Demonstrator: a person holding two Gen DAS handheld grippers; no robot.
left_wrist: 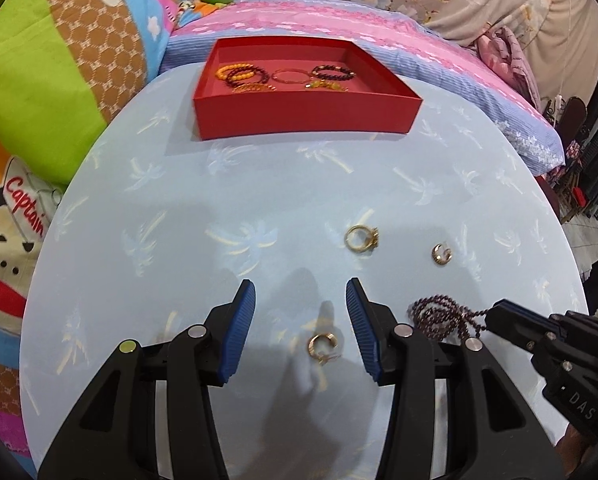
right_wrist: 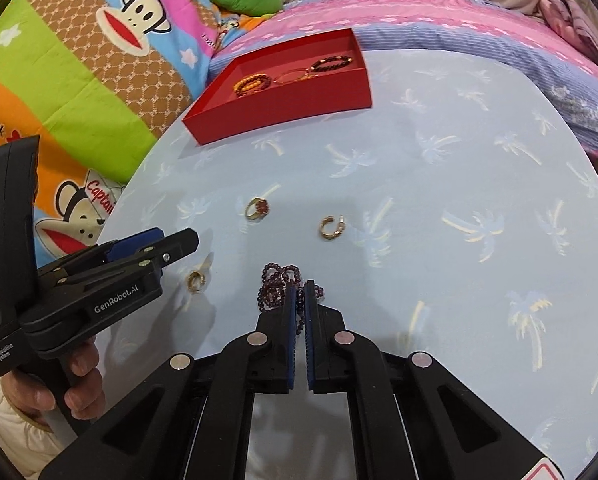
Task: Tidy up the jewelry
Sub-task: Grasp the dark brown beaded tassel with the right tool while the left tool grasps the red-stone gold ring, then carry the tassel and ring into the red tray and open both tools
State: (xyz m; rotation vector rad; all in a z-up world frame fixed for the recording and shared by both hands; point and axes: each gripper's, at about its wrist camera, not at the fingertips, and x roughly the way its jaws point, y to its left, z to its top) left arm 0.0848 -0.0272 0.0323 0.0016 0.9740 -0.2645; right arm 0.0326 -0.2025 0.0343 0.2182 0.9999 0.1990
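A red box (left_wrist: 303,114) (right_wrist: 283,110) at the far side of the table holds several bead bracelets (left_wrist: 245,76) (right_wrist: 253,84). My left gripper (left_wrist: 301,296) (right_wrist: 179,240) is open, low over a gold hoop earring (left_wrist: 322,346) (right_wrist: 196,281) that lies between its fingers. My right gripper (right_wrist: 299,286) (left_wrist: 495,316) is shut on a dark purple bead necklace (right_wrist: 277,286) (left_wrist: 439,316) resting on the table. A gold ring with a red stone (left_wrist: 362,238) (right_wrist: 257,208) and another gold hoop earring (left_wrist: 442,254) (right_wrist: 331,227) lie loose on the table.
The round table has a light blue cloth with palm prints (left_wrist: 219,200) (right_wrist: 459,200). Colourful cartoon bedding (left_wrist: 39,80) (right_wrist: 79,60) and a pink and blue quilt (left_wrist: 379,32) (right_wrist: 459,20) surround its far and left edges.
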